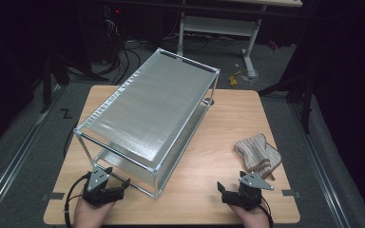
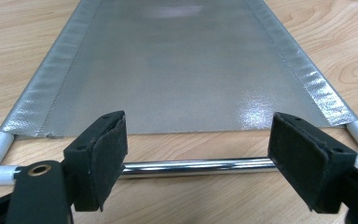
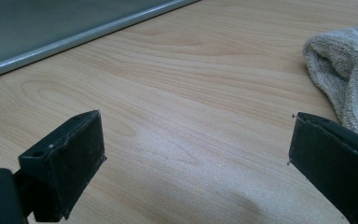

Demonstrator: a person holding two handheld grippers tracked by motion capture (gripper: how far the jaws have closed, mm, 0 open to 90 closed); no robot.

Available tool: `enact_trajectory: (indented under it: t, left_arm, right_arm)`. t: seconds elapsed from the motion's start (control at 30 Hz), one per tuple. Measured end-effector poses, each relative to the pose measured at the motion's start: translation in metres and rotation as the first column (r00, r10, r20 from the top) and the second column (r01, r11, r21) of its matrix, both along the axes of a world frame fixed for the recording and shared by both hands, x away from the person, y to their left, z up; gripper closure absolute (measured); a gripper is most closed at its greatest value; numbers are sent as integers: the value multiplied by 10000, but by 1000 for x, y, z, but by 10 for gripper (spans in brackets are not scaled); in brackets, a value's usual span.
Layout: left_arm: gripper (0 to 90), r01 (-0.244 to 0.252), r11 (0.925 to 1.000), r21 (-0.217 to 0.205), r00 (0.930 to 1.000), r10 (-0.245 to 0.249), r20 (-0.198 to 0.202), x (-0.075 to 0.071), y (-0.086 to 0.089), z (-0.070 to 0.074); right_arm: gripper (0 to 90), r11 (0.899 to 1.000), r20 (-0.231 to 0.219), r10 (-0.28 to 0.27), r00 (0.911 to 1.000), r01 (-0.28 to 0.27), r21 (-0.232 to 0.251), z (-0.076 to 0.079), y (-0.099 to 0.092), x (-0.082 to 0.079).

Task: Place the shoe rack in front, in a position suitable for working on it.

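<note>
Standing slantwise across the light wooden bench (image 1: 228, 123) is a two-tier rack of white and chrome tubes with silvery mesh fabric shelves (image 1: 147, 104), and every place here is told from that rack. Its near short end faces the person's edge of the bench, its far end reaches toward the bench's back edge. The left gripper (image 1: 110, 186), held in the person's left hand (image 1: 89, 214), sits just before the rack's near end, close to the near left leg; its jaws stand wide apart with nothing between the pads. In the left gripper view the gripper (image 2: 196, 156) looks along the lower silvery shelf (image 2: 177, 70), and the rack's chrome bottom crossbar (image 2: 196, 166) runs level across the gap between the two black pads, beyond them and not pinched by either. The right gripper (image 1: 232, 190), in the person's right hand (image 1: 254, 219), rests well to the right of the rack's near corner, low over bare wood, its jaws likewise spread wide and empty. A crumpled beige ribbed cloth (image 1: 258, 154) lies to the right of the rack, apart from it, just beyond the right gripper. In the right gripper view the gripper (image 3: 196, 154) faces open bench, with the cloth (image 3: 347, 65) beside its right-hand pad and the rack's grey lower edge (image 3: 74, 32) farther off.
</note>
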State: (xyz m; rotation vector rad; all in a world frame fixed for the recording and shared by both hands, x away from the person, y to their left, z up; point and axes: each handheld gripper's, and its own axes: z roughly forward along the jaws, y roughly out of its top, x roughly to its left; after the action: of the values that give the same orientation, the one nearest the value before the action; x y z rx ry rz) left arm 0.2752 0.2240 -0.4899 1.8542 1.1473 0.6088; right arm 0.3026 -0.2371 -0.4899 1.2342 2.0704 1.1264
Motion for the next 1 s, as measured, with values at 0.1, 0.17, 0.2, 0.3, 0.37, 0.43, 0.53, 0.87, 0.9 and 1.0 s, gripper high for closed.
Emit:
enact_trajectory:
  t: [0.1, 0.17, 0.2, 0.3, 0.37, 0.43, 0.53, 0.87, 0.9, 1.0]
  left_arm:
    - [203, 28, 10000, 9, 10000, -28, 16, 0, -1, 0]
    - [203, 57, 10000, 2, 10000, -57, 25, 0, -1, 1]
    - [203, 57, 10000, 2, 10000, -57, 25, 0, -1, 1]
    - [204, 71, 10000, -6, 10000, -71, 32, -1, -2, 1]
    - [204, 98, 9999, -22, 9999, -98, 72, -1, -2, 2]
    - [204, 112, 9999, -29, 9999, -111, 79, -2, -2, 2]
    - [205, 115, 9999, -96, 9999, -114, 73, -2, -3, 3]
    - [215, 320, 9992, -233, 9991, -313, 281, -4, -7, 5]
    - [212, 357, 9989, -317, 9989, -347, 316, -5, -8, 6]
    - [205, 457, 9979, -449, 9982, -439, 400, -7, -10, 9]
  right_arm:
    - [35, 10000, -34, -3, 10000, 3, -23, 0, 0, 0]
    - [35, 10000, -35, -20, 10000, 20, 5, 0, -1, 0]
    - [35, 10000, -35, -20, 10000, 20, 5, 0, -1, 0]
    - [36, 10000, -24, -7, 10000, 7, 65, 0, -1, 0]
    - [36, 9999, -40, -34, 10000, 35, 159, 1, -1, 0]
    - [36, 9998, -54, -59, 10000, 60, 178, 1, -1, 0]
    - [35, 9997, 3, -66, 10000, 66, 228, 2, -2, -1]
    - [81, 9986, 198, -322, 9993, 313, 430, 9, -6, -1]
    - [100, 9986, 236, -305, 9993, 294, 445, 9, -6, -1]
    - [80, 9983, 274, -274, 9992, 259, 523, 11, -5, -3]
